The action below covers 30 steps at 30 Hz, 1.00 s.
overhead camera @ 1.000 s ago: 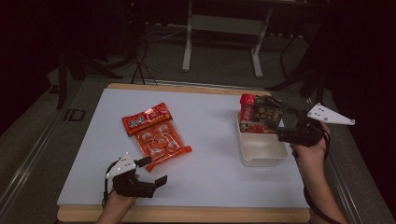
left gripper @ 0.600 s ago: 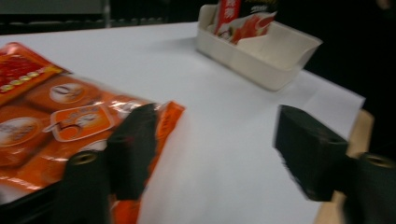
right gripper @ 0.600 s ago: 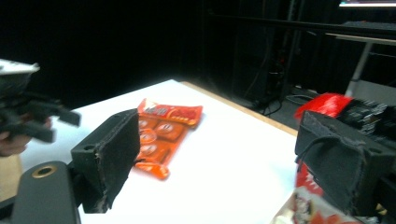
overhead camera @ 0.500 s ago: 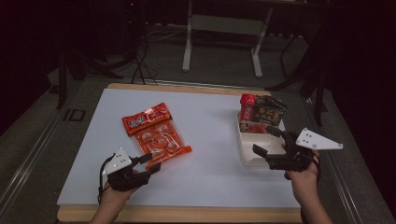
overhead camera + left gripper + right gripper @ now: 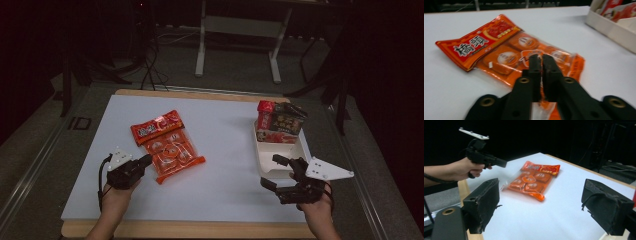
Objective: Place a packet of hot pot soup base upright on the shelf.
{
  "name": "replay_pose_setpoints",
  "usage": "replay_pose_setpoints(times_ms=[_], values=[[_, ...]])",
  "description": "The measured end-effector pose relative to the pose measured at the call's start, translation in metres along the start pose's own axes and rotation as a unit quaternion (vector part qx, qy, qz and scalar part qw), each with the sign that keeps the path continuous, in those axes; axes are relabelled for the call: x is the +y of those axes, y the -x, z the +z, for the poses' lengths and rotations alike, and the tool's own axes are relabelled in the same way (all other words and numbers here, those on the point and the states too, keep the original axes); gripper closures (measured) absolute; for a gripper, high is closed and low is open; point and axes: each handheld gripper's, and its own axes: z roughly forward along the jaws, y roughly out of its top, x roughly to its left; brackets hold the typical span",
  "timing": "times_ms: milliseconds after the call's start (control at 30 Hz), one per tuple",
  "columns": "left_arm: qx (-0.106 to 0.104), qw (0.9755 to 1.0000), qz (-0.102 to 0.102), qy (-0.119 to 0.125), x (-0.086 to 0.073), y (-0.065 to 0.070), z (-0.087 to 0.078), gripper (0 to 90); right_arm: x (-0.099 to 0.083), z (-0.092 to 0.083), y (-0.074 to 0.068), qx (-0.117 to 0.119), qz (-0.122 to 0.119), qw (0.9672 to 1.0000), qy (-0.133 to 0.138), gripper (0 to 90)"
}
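Gripping one orange packet (image 5: 506, 52) at its near edge, left gripper (image 5: 145, 161) jaws just closed; right gripper (image 5: 274, 172) wide, near one tray (image 5: 260, 155) holding two packs (image 5: 280, 122).

One orange snack packet (image 5: 167, 147) lies by the left jaws. One white tray (image 5: 281, 150) beyond the right jaws holds two snack packages (image 5: 280, 122).
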Motion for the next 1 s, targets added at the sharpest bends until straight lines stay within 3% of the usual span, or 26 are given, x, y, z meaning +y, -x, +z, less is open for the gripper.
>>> replay_pose_setpoints(times_ms=[67,167,267,433,533,567,700,733,767,1000], values=[[0.005,0.9999,-0.010,-0.003,0.000,-0.004,0.005,90.0,-0.002,0.000,-0.002,-0.001,-0.003,1.0000,-0.002,14.7],[0.014,0.9998,-0.007,-0.014,0.000,-0.008,0.012,90.0,-0.005,-0.001,-0.003,0.006,0.001,1.0000,-0.006,14.7],[0.004,0.9998,-0.008,-0.020,0.001,-0.007,0.018,90.0,-0.006,-0.002,-0.004,0.004,-0.003,1.0000,-0.008,14.7],[-0.036,0.9981,0.006,-0.049,0.001,0.008,0.036,90.0,-0.006,-0.003,-0.002,0.001,-0.004,1.0000,-0.006,14.7],[-0.036,0.9981,0.006,-0.049,0.001,0.008,0.036,90.0,-0.006,-0.003,-0.002,0.001,-0.004,1.0000,-0.006,14.7],[-0.063,0.9957,0.019,-0.065,-0.001,0.019,0.044,90.0,-0.007,-0.003,-0.001,-0.002,-0.003,1.0000,-0.007,14.7],[-0.072,0.9944,0.025,-0.073,-0.002,0.026,0.047,90.0,-0.008,-0.003,0.000,-0.002,-0.002,1.0000,-0.008,14.7],[-0.091,0.9920,0.034,-0.081,0.003,0.035,0.051,90.0,-0.009,-0.003,0.001,-0.001,0.001,1.0000,-0.008,14.7],[-0.097,0.9912,0.041,-0.080,0.006,0.039,0.052,90.0,-0.008,-0.003,0.001,-0.002,0.000,1.0000,-0.008,14.7],[-0.112,0.9878,0.054,-0.094,0.025,0.056,0.079,90.0,-0.007,-0.003,-0.003,0.003,-0.003,1.0000,-0.007,14.7]])
